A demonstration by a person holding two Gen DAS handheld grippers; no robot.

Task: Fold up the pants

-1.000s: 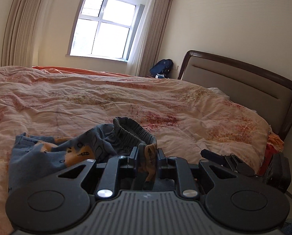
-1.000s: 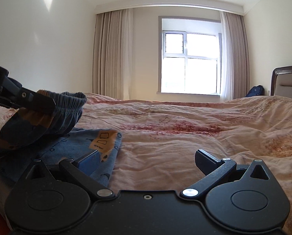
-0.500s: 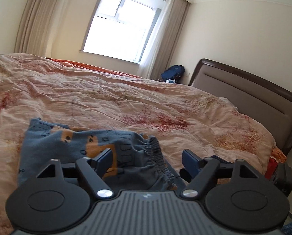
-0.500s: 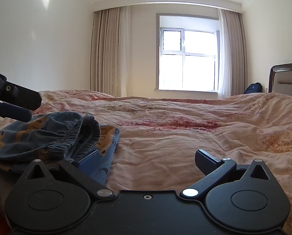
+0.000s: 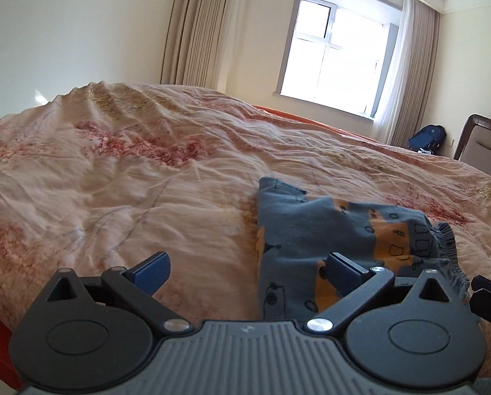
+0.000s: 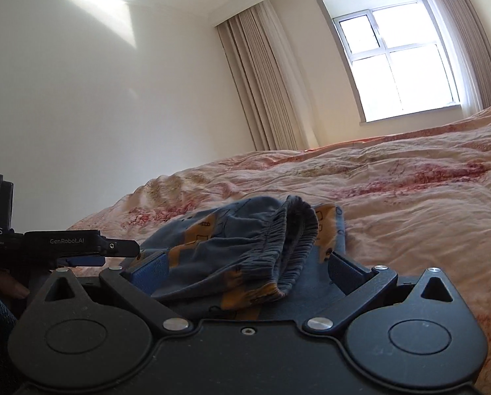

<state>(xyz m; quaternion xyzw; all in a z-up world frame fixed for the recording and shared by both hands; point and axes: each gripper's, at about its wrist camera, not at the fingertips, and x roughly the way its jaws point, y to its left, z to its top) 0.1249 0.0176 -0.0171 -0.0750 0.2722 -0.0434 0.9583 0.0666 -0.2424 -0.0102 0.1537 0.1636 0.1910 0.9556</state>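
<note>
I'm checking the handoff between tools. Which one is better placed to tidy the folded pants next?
The right tool, probably: it is open with the pants and their elastic waistband lying between its fingers. The left tool, also open, faces mostly bare quilt, with the pants off to its right.

Cream walls enclose a bed under a rumpled pink floral quilt. A bright window with beige curtains glows beyond; a brown headboard stands right.
</note>
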